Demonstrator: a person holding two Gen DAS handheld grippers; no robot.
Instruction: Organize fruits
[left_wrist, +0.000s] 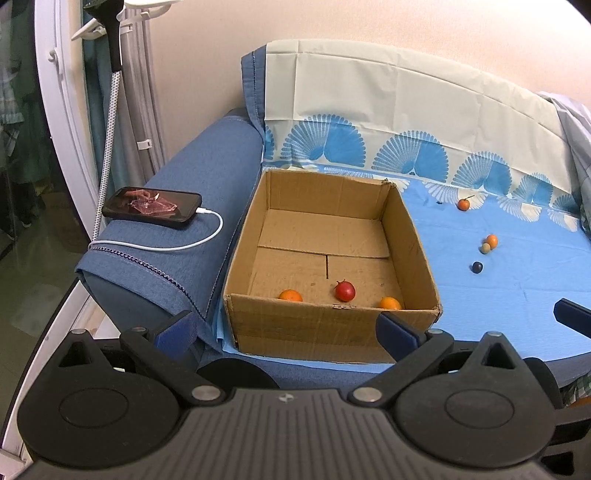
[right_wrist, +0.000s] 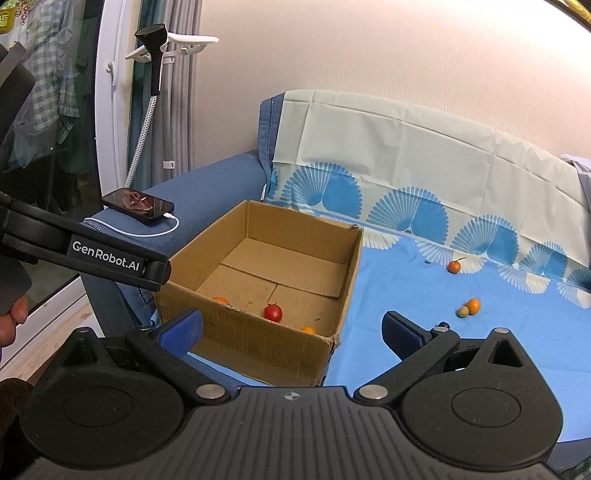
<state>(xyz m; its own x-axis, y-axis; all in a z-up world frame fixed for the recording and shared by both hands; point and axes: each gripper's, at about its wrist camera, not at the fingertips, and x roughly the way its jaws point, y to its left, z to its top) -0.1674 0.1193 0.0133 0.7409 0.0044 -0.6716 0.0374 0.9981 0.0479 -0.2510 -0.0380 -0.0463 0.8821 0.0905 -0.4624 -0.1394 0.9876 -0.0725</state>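
Note:
An open cardboard box (left_wrist: 332, 328) sits on the sofa's blue cloth. Inside it, near the front wall, lie two oranges (left_wrist: 290, 295) (left_wrist: 390, 303) and a red fruit (left_wrist: 345, 291). Out on the cloth to the right are a stemmed orange fruit (left_wrist: 464, 204), an orange (left_wrist: 491, 241), a pale green ball (left_wrist: 486, 249) and a dark blue ball (left_wrist: 477, 267). My left gripper (left_wrist: 286, 332) hovers open and empty before the box's front wall. My right gripper (right_wrist: 293, 330) is open and empty near the box's (right_wrist: 258, 350) right front corner. The red fruit (right_wrist: 273, 312) shows there too.
A phone (left_wrist: 151, 208) on a white charging cable lies on the blue armrest (left_wrist: 192, 173) left of the box. A garment steamer (left_wrist: 110, 44) and curtains stand at the far left. A patterned cloth (left_wrist: 406, 122) covers the sofa back. A hand (right_wrist: 11, 317) holds the left gripper.

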